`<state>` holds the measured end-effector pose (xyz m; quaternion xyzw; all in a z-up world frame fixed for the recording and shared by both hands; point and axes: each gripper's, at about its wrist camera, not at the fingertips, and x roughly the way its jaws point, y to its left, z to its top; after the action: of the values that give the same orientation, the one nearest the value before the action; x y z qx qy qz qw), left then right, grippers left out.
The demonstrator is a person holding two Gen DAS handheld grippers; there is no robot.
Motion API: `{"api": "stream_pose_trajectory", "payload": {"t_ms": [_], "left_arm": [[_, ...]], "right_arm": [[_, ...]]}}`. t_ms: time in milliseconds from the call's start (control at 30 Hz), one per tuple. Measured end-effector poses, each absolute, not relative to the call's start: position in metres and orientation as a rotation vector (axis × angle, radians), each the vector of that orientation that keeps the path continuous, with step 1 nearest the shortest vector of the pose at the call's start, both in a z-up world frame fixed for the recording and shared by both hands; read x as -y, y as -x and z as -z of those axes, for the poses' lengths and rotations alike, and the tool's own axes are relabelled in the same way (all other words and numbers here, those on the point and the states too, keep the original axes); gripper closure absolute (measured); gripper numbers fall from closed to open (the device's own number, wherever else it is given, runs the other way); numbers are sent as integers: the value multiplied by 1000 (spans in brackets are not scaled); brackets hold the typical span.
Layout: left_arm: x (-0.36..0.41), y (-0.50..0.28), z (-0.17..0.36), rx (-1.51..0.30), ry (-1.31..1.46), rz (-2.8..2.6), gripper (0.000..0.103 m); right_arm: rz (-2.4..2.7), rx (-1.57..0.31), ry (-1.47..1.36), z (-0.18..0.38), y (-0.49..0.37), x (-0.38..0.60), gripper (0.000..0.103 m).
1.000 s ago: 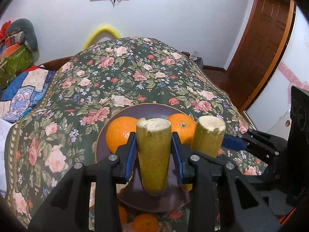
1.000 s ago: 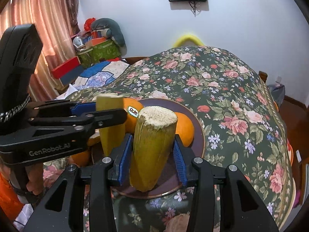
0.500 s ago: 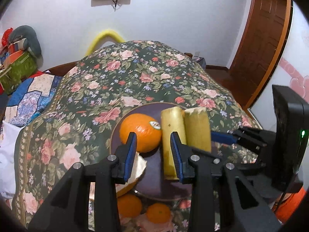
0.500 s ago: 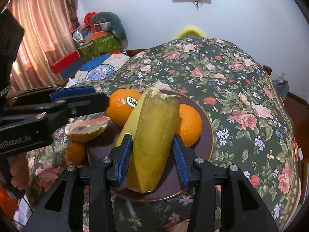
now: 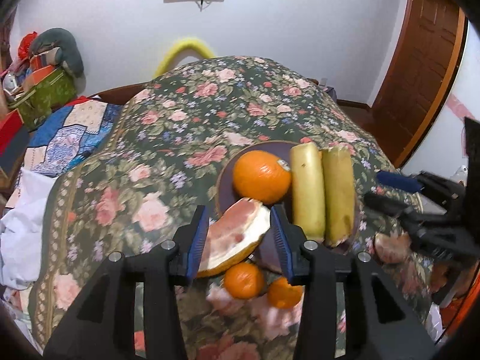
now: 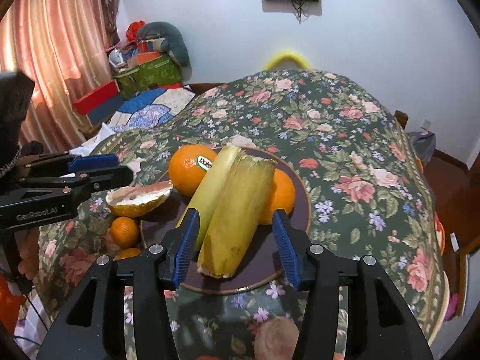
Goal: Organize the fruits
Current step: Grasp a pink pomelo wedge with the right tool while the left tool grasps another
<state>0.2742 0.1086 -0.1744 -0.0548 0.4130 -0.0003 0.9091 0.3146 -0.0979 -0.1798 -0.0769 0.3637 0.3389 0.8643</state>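
Note:
A dark brown plate (image 6: 301, 189) on the floral tablecloth holds two yellow-green cut stalk pieces (image 6: 237, 207) lying side by side, plus two large oranges (image 6: 189, 172). In the left wrist view the stalks (image 5: 321, 192) lie right of one orange (image 5: 261, 177). A pomelo wedge (image 5: 237, 237) rests at the plate's near-left edge, between my left gripper's (image 5: 238, 240) open jaws. My right gripper (image 6: 234, 246) is open, its jaws straddling the near ends of the stalks without touching them. Two small oranges (image 5: 243, 280) lie on the cloth by the plate.
The floral tablecloth (image 5: 186, 126) covers a round table. A peeled fruit piece (image 5: 390, 244) lies on the cloth near the right gripper's body. A cluttered bed with boxes (image 6: 144, 72) stands left, a wooden door (image 5: 420, 69) right.
Both grippers let go of the stalk pieces, which now lie flat on the plate. My left gripper moved left and back to the pomelo wedge. My right gripper opened and drew back slightly.

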Motion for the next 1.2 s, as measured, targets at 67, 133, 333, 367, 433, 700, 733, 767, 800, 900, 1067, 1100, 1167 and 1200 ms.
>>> {"api": "stream_pose_trajectory", "payload": {"t_ms": [67,133,333,367,433,700,733,767,800,900,1067,1100,1167,1200], "left_arm": [[-113,-269,176,-862,106,-7,58],[-116,-263,178,-873,100,-13,53],[-117,-262,192,-918,86,-10,45],[-116,-263,194,-924,86,-7,44],[-113,-268,200,-946,80,11,41],[-112,-290,220,-993,33,17,35],[-112,-292,222,-996,37,24,33],[-113,-295,224,-999,38,26,30],[-113,-296,225,-999,38,28,29],[-112,-303,231,-1004,36,31,28],[-107,-309,236,-990,-6,9,30],[-107,-310,237,-987,-6,8,32],[-108,-311,236,-975,-1,7,39],[-110,-312,235,-971,4,4,40]], "right_arm": [[-696,-755,156,176,-312,104,55],[-672,-746,159,174,-309,113,54],[-616,-749,159,176,-300,139,53],[-608,-752,161,177,-300,143,52],[-593,-768,163,182,-298,151,51],[-605,-854,172,212,-287,164,51],[-609,-866,178,217,-286,164,51],[-615,-879,178,222,-285,164,51],[-619,-887,178,225,-285,165,51],[-635,-903,165,232,-285,166,49],[-652,-912,149,236,-288,165,49],[-651,-909,150,236,-289,165,49],[-645,-902,151,237,-292,165,49],[-640,-902,147,237,-295,165,49]]}}
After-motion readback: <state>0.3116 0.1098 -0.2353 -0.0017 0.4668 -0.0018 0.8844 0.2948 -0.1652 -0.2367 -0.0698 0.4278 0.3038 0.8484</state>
